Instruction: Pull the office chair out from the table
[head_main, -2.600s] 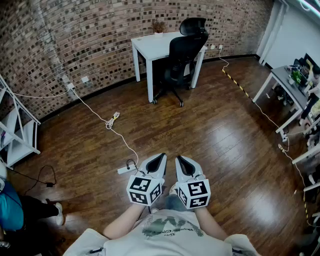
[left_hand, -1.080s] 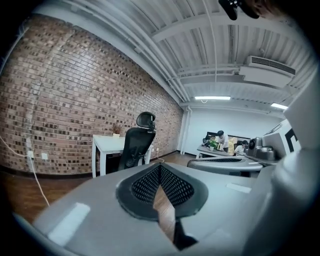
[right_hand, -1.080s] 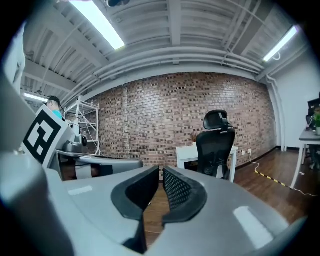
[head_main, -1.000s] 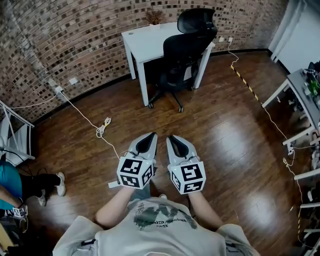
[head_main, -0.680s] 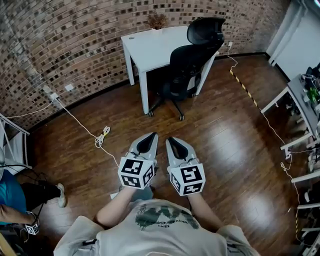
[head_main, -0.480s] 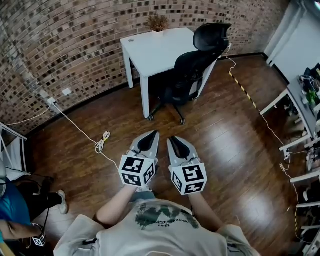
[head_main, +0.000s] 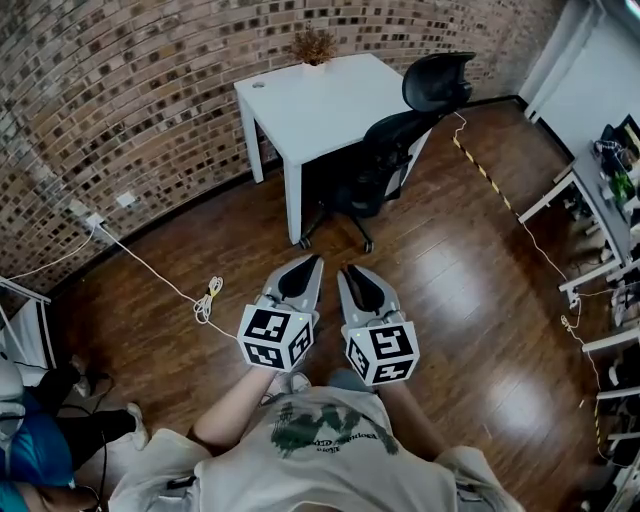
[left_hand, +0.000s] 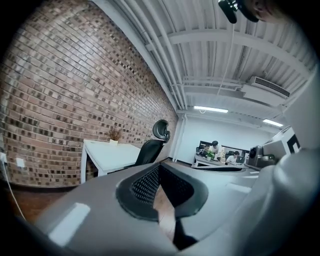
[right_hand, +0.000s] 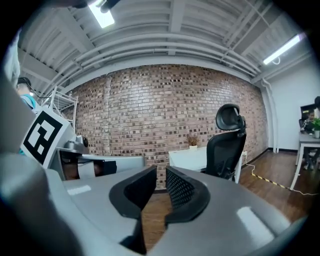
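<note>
Head view, upper centre: locate the office chair (head_main: 392, 150), black with a mesh back and a headrest, parked at the near edge of the white table (head_main: 310, 100). Note the seat tucked partly under the table top and the star base resting on the wooden floor (head_main: 450, 290). Note the white table set against the brick wall (head_main: 150, 90). Check the far edge of the table top for one small pot (head_main: 315, 60) holding a tuft of dried plant (head_main: 314, 42); too small to read anything else inside. Trace the white cable (head_main: 207, 298) along the floor at left, coiled near the grippers.

Find the left gripper (head_main: 310, 266) and the right gripper (head_main: 349, 274) side by side low in the frame, pointing toward the office chair, well apart from it and touching nothing. Identify them by the left marker cube (head_main: 275, 337) and the right marker cube (head_main: 383, 352).

Left gripper view: read the left gripper (left_hand: 160, 171) as closed, pads together at the tips with nothing clamped. Sight the office chair (left_hand: 150, 150) and the white table (left_hand: 107, 152) ahead, with the pot (left_hand: 114, 136) on the top.

Right gripper view: read the right gripper (right_hand: 160, 172) as empty, jaws opening, with a narrow gap and only floor showing through. Sight the office chair (right_hand: 226, 150) to the right of the jaw line, with the white table (right_hand: 192, 157) behind it
</note>
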